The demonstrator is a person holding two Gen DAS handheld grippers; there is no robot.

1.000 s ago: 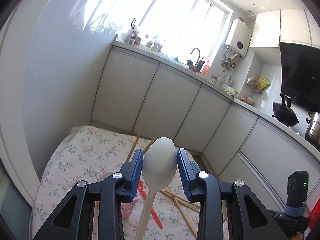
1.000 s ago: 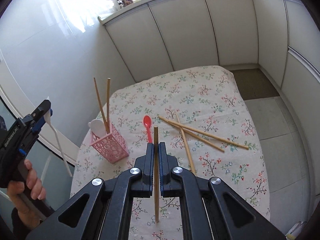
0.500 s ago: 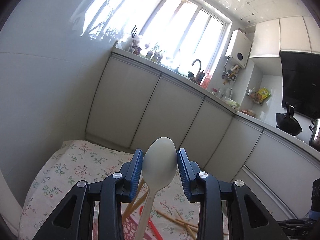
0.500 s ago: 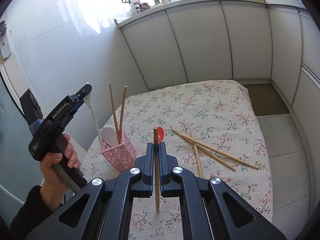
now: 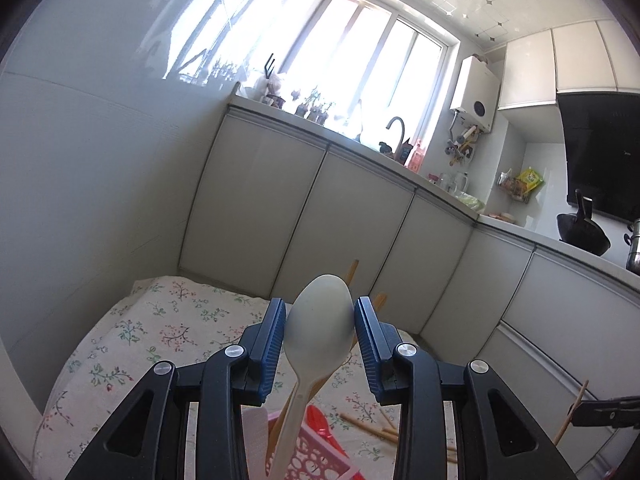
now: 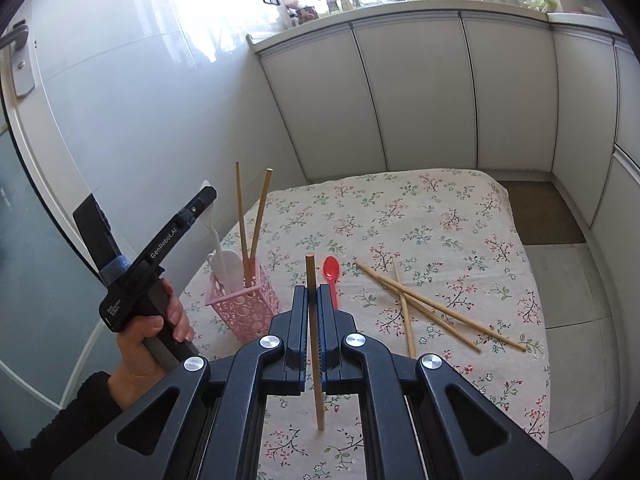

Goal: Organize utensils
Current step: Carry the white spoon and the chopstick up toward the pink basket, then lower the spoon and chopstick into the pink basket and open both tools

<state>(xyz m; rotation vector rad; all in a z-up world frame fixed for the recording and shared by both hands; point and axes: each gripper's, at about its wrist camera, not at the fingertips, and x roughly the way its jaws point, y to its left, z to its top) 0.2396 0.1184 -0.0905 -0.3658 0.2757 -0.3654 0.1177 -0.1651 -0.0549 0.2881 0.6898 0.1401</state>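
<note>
A: What does the left gripper (image 5: 320,322) hold?

B: Its jaws are closed on the bowl of a white spoon (image 5: 320,328); the handle points down into the pink basket (image 6: 244,302) at the near left of the flowered table (image 6: 440,216).

A: And the right gripper (image 6: 313,300)?

B: It is clamped narrowly on one upright chopstick (image 6: 314,340). Two chopsticks (image 6: 250,220) stand in the basket, a red spoon (image 6: 331,274) lies just right of it, and loose chopsticks (image 6: 424,306) lie crossed further right.

Inside the pink holder (image 6: 244,300), two upright chopsticks (image 6: 250,220) and a white spoon (image 6: 228,266) crowd the opening; right of it, a red spoon (image 6: 331,276) and crossed chopsticks (image 6: 424,306) litter the cloth.
</note>
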